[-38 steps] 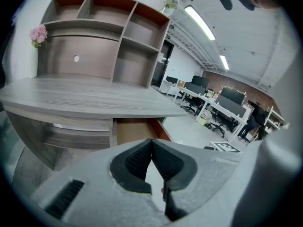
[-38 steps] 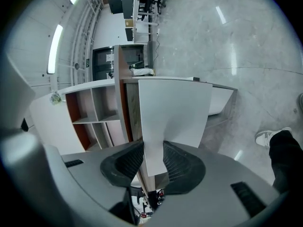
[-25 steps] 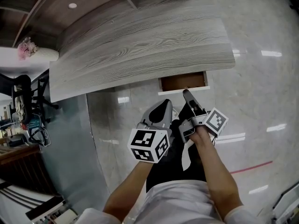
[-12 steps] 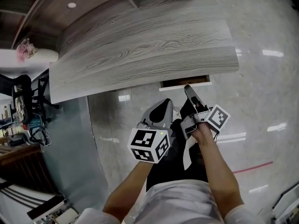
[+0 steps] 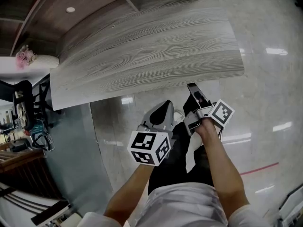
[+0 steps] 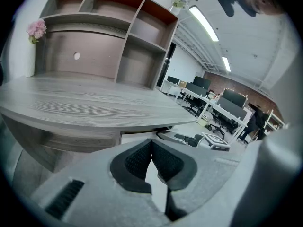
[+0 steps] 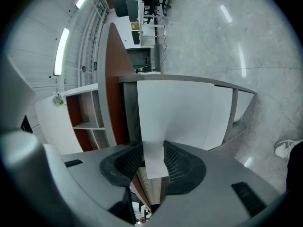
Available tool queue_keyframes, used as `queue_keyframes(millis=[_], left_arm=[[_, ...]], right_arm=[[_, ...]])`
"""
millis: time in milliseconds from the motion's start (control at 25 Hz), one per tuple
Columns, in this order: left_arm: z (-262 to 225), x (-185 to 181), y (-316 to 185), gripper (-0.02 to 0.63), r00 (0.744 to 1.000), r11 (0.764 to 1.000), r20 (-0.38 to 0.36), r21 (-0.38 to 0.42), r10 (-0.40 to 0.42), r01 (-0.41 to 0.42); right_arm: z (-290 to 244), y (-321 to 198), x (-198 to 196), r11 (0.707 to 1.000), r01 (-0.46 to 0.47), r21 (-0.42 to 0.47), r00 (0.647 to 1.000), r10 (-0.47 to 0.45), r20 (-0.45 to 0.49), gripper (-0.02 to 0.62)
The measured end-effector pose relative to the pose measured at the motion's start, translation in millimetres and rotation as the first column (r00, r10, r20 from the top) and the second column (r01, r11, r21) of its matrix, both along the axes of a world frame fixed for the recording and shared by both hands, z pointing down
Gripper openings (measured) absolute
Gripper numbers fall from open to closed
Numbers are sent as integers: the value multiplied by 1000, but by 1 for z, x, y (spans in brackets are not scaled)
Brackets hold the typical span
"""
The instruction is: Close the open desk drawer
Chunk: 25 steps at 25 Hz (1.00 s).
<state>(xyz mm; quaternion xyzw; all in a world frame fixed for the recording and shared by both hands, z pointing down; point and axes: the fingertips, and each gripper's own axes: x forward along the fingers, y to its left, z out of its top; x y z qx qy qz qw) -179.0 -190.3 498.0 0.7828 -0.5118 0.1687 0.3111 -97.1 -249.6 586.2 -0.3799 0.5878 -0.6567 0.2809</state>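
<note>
Closed, empty tool [image 6: 151, 142] before grey desk [image 6: 85, 103]

Pink flowers [image 5: 24, 56] way off at far left, glossy marble floor [image 5: 270, 103] all round, thin red line [image 5: 258, 168] crossing it.

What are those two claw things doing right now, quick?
Left gripper: closed, nothing between its jaws.
Right gripper: closed on the white drawer front.
</note>
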Motion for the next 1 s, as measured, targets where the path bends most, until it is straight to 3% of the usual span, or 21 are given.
queue_keyframes(millis=[640,840,1000], left_arm=[[1,-12,-11,2,1000,1000,10,-2,-1,1],[-2,-9,-15,2,1000,1000,16,5,0,0],[-9,-3,-14,2,1000,1000,14,17,-17,16]], right_arm=[[-3,-24,-3,999,-3,46,1000,3,9,135],[-3,-23,-2,999,20,46,1000,-19,-16,130],[-9,-16,3,996,72,54,995,-68,-80,84]])
